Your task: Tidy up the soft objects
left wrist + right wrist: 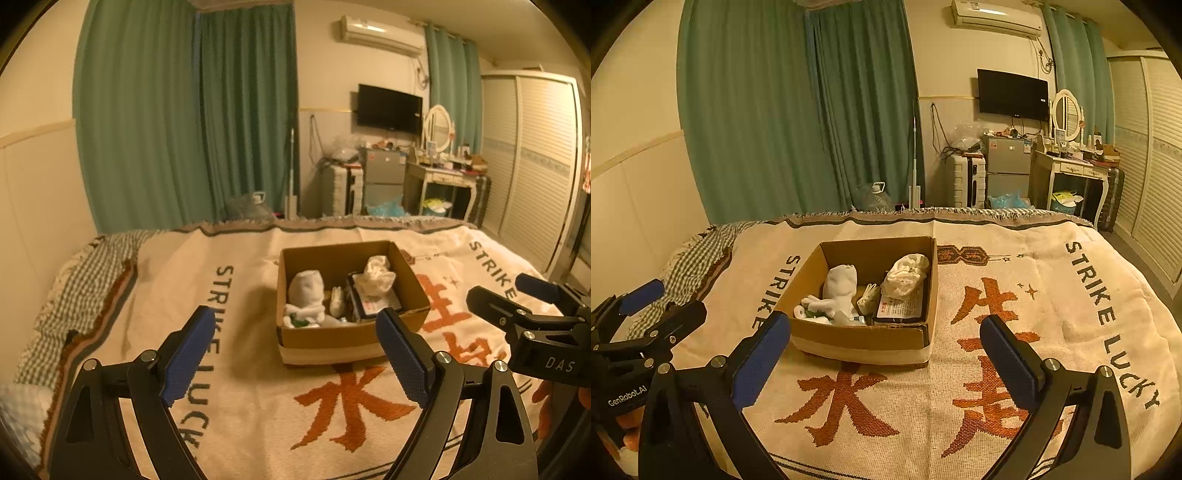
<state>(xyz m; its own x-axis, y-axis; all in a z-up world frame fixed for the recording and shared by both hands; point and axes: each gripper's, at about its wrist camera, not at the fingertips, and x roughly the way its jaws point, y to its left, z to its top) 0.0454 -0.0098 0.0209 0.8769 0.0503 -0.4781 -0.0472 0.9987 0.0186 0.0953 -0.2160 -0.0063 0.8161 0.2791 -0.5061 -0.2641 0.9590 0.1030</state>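
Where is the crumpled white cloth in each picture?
Left wrist view: the cloth sits in the far right corner of the box, right of centre in the picture.
Right wrist view: the cloth is again in the box's far right corner, near the picture's centre.
Shared landmark: the rolled white sock, left of the cloth in both views.

Open cardboard box (864,338) of white cloths (905,273) on blanket (1052,295).
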